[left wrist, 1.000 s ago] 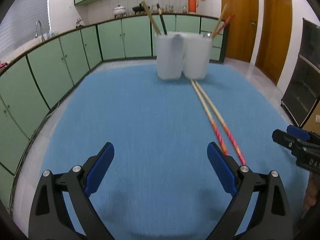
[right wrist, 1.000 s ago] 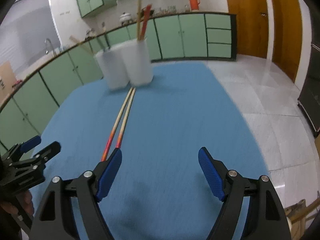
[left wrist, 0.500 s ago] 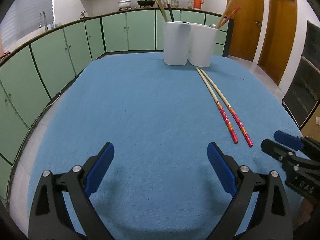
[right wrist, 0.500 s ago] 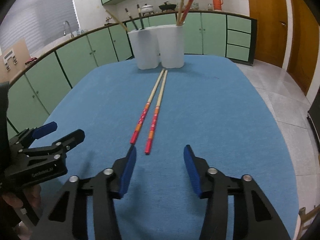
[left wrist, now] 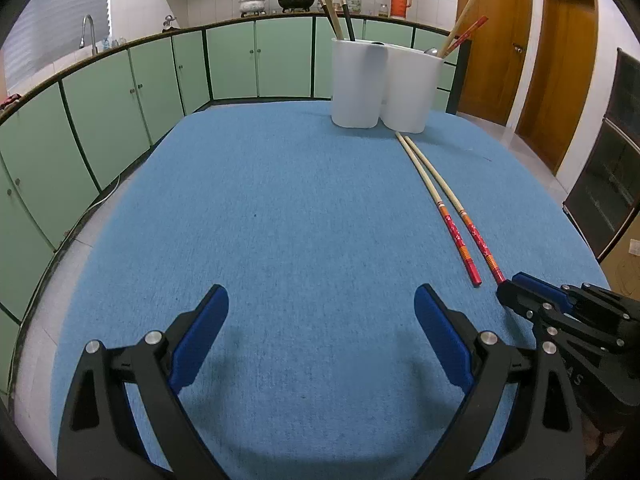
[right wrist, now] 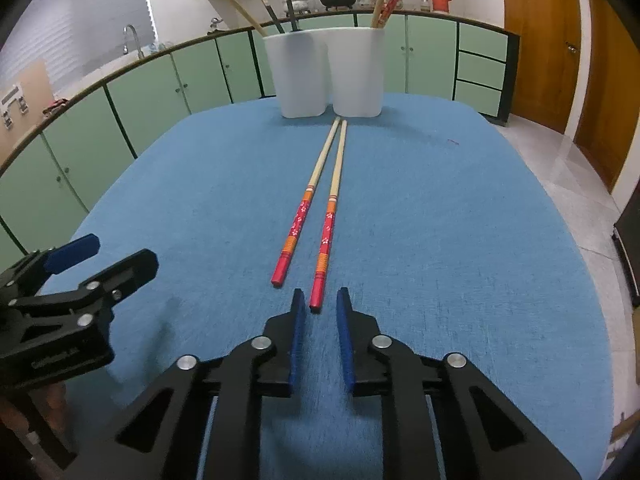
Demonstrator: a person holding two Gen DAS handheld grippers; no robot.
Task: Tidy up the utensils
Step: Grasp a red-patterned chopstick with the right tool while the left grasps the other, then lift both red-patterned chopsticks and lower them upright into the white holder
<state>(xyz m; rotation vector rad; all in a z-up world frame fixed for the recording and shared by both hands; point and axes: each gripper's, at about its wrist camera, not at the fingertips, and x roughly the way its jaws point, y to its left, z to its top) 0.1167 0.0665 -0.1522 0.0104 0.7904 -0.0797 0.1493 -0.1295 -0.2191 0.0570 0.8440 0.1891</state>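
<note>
Two red-handled chopsticks [right wrist: 320, 204] lie side by side on the blue tablecloth [right wrist: 440, 220], pale tips just beside the white double holder [right wrist: 326, 74] at the far edge; that holder carries other chopsticks upright. The right gripper [right wrist: 319, 308] sits low at the near red ends, jaws narrowed but parted — the right-hand stick's end lies between the fingertips, not clamped. The left gripper [left wrist: 320, 312] hovers over bare cloth, jaws spread wide, holding nothing.

A home kitchen. Ahead of the tool run green cabinets [left wrist: 240, 60] under a long worktop with a faucet [left wrist: 89, 32], cooking pots [left wrist: 253, 3] and an orange thermos [left wrist: 398, 0].
</note>
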